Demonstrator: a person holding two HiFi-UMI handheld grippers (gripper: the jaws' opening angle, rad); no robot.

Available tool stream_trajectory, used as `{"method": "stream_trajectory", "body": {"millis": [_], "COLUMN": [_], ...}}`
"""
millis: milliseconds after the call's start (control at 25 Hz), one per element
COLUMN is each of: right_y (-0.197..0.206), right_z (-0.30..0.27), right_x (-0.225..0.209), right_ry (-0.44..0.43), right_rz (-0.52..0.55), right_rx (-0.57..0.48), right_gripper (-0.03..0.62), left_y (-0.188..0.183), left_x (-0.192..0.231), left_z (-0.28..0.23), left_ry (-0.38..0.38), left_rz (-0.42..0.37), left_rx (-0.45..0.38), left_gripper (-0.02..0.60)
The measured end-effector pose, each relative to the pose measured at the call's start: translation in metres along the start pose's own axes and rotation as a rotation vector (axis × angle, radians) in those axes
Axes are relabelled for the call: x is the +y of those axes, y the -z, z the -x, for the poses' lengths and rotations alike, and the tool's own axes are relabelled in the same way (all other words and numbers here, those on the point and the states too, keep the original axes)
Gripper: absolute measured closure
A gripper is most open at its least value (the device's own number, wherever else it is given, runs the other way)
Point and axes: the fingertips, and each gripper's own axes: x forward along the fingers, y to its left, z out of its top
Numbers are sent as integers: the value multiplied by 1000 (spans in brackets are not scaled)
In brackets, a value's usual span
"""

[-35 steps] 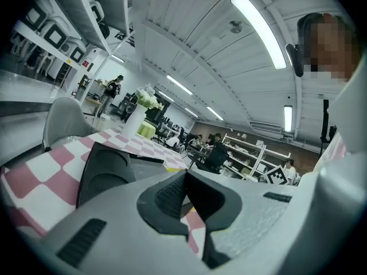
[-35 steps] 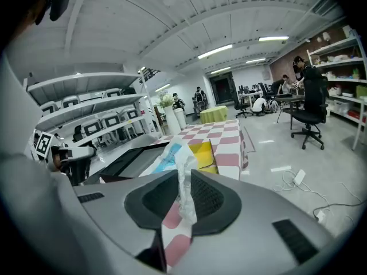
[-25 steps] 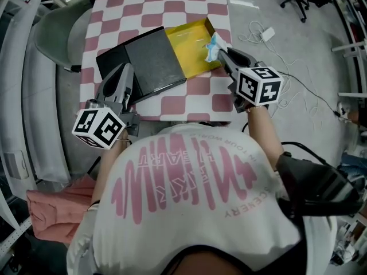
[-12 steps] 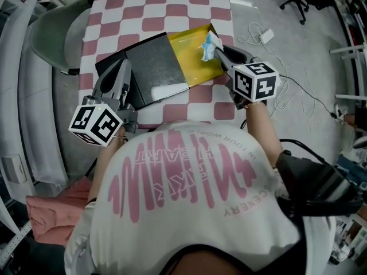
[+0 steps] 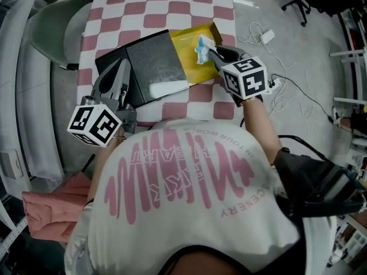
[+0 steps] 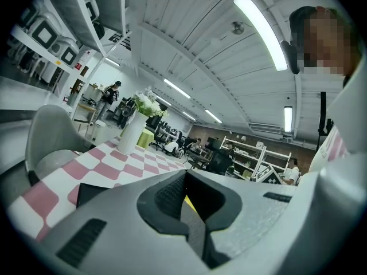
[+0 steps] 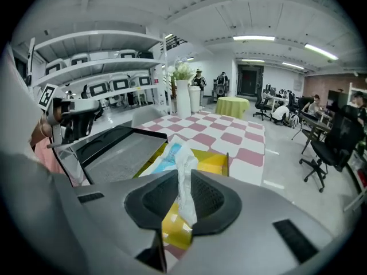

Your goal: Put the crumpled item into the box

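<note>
Since a second ago the right gripper [image 5: 210, 52] has swung in toward eleven o'clock and dipped. It has carried the crumpled item [image 5: 200, 46] from the right-hand rim of the box [image 5: 186, 69] to a spot over its yellow inside. By comparison, the left gripper [image 5: 119, 73] has shifted only slightly.

Nearest the head camera, the person's white shirt [image 5: 189, 193] with pink print fills the lower half of the head view. A pink cloth [image 5: 49, 211] lies on the floor at seven o'clock.

At ten o'clock from the person, the left gripper reaches over the near edge of the checkered table [image 5: 183, 7], marker cube at its back. Its jaws are pressed together with nothing between them, and their tips sit over the left part of the black lid [image 5: 152, 59].

At one o'clock, the right gripper slants down toward the box. Its jaws stand a little apart, pinching the white-and-blue crumpled item, which sticks up between the pads. The item hangs over the right side of the yellow floor; whether it touches that floor cannot be told.

The lid lies open and flat, against the box at its nine o'clock side.

Farther off, a grey chair [image 5: 51, 30] stands at eleven o'clock and cables [image 5: 261, 36] trail on the floor at one o'clock. A white vase [image 7: 182, 99] of flowers stands at the table's far end.
</note>
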Motion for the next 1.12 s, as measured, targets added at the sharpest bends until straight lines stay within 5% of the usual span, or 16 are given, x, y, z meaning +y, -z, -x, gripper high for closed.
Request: {"method": "stream_trajectory", "body": {"millis": [600,1120], "right_y": [26,47], "right_z": [-23,-34], "right_x": [9,17], "right_ry": [-24,-58], "right_rz": [222,295], "right_rx": [168,278], "right_gripper": [533,531], "left_y": [9,10], "left_x": [10,12], "left_z": [10,21], "left_ry": [-56,-82], "left_rz": [16,23], "left_rx": [-6,-18], "left_gripper": [575,575]}}
